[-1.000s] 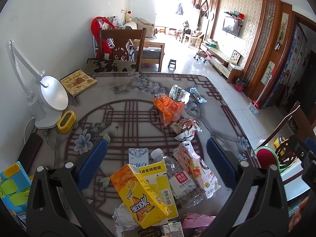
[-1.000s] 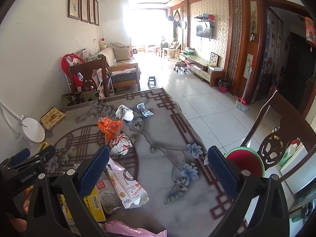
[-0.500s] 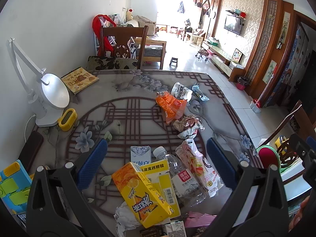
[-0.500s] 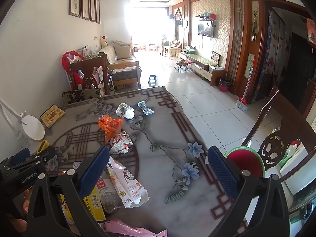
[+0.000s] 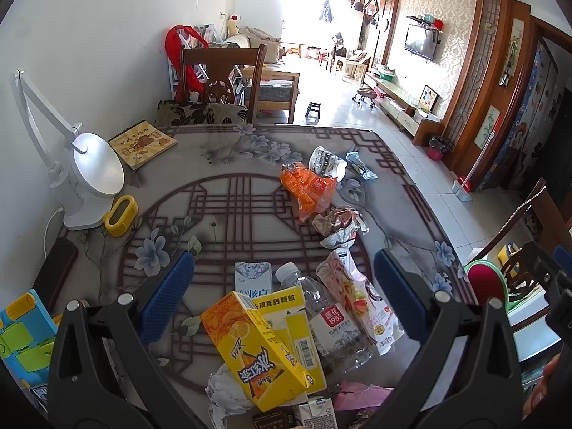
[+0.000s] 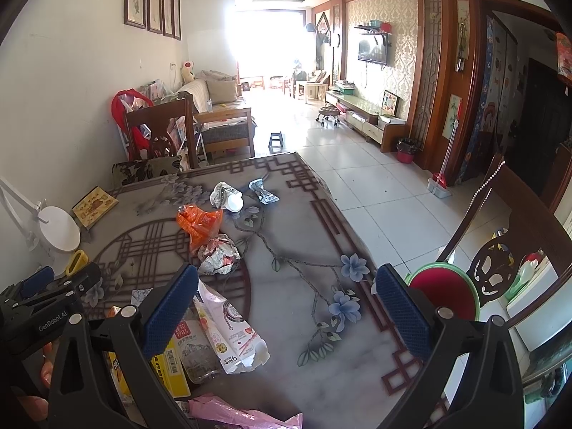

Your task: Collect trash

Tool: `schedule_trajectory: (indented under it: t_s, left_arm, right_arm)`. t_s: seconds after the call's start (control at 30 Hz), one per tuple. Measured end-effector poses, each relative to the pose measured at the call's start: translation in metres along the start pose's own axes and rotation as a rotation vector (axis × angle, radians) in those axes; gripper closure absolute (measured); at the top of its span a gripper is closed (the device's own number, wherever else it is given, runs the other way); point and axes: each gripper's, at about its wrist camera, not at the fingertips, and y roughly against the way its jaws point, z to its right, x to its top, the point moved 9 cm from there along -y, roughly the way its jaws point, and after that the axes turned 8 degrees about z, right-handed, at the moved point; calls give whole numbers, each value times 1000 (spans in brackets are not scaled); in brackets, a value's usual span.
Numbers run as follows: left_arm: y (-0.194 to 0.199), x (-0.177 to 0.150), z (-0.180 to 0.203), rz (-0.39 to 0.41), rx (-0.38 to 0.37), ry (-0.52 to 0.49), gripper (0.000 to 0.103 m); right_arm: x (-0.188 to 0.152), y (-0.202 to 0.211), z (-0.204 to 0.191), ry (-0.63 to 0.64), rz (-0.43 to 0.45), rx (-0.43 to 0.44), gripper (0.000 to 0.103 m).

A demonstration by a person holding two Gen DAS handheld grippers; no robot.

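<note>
Trash lies strewn over the patterned table. Nearest is an orange-yellow drink carton on a yellow box, beside a clear plastic bottle and a pink-white carton. Farther off lie a crumpled foil wrapper, an orange snack bag and a crushed cup. My left gripper hangs open above the near pile, holding nothing. My right gripper is open over the table's right part, with the pink-white carton by its left finger. A pink plastic bag lies at the front edge.
A white desk lamp, a yellow holder and a book stand along the left wall. A wooden chair stands at the far end. A red-and-green bin and another chair are off the table's right edge.
Both grippers have drifted slightly back and up, so the table items sit a little lower in view. Both stay open and nothing was picked up.
</note>
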Motion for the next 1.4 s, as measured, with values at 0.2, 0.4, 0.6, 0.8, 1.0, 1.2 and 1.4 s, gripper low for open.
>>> schedule_trajectory:
  t_s: [0.2, 0.4, 0.6, 0.8, 1.0, 1.2, 1.4]
  left_arm:
    - [0, -1, 1, 1, 3, 1, 4]
    - [0, -3, 1, 2, -6, 0, 4]
    - [1, -4, 4, 3, -27, -12, 4]
    - [-1, -4, 4, -15, -58, -6, 4]
    - [-13, -15, -10, -83, -74, -8, 4]
    - [-30, -82, -17, -308, -149, -7, 11]
    - [-41, -129, -16, -445, -179, 65, 24]
  right_arm:
    - [-2, -2, -1, 5, -7, 3, 7]
    - [-2, -4, -4, 11, -14, 5, 7]
    - [-4, -5, -5, 14, -22, 6, 7]
    - [-7, -8, -6, 21, -35, 8, 7]
    - [-21, -20, -1, 8, -80, 13, 7]
    - [-62, -65, -17, 8, -259, 153, 7]
    - [-88, -92, -34, -50, -387, 221, 7]
